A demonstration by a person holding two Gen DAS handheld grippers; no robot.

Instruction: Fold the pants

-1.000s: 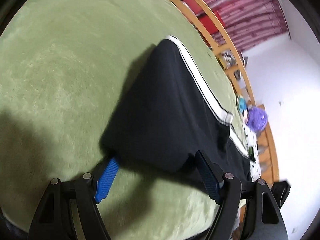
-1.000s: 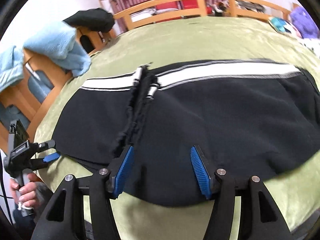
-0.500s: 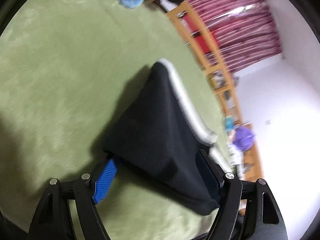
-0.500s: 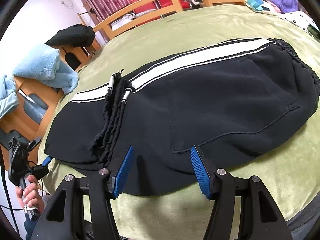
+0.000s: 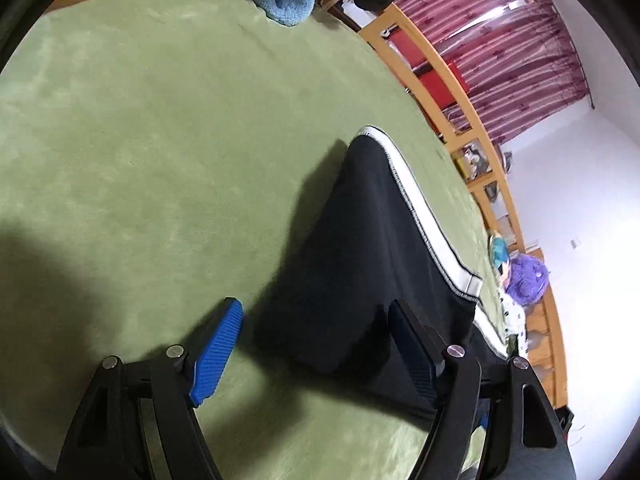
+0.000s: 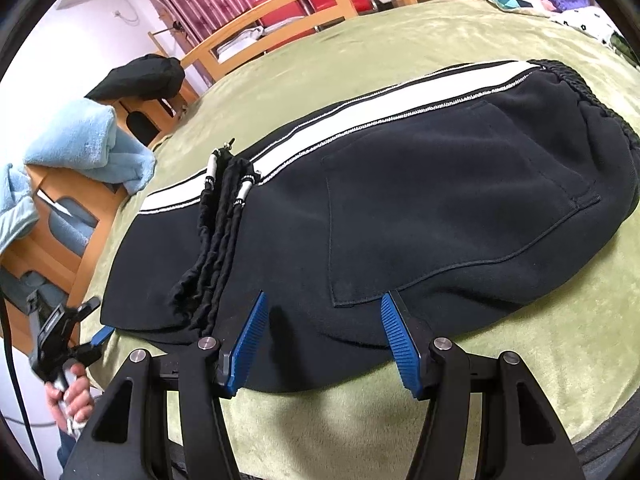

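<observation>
Pants (image 6: 400, 200): black, with a white stripe down the side, lying flat on the green blanket (image 6: 400, 32) (already folded over once, I think, since the waist cords sit on top in the middle).
Long way of the pants: side to side in front of the right gripper's fingers; the stretchy waist is at the far right, the other end at the far left.
Cords (image 6: 224, 216): a bunch of black strings lying across the pants, just ahead of the right gripper's left finger.
Right gripper (image 6: 324, 340): fingers apart and holding nothing; both blue pads hang over the near edge of the pants, not pinching it.
Left gripper (image 5: 316, 354): fingers wide apart with the near corner of the pants between them. The pads do not squeeze it (its fingers have just been closing a little).
Pants from the left fingers: they stretch away ahead and to the right, stripe on the far side.
Which hand is nearer: the left one is at the end corner, the right one at the middle of the long edge.
Next move, my guess: grab the left end and bring it over toward the waist end.
Watch out: the cords could slide off.
</observation>
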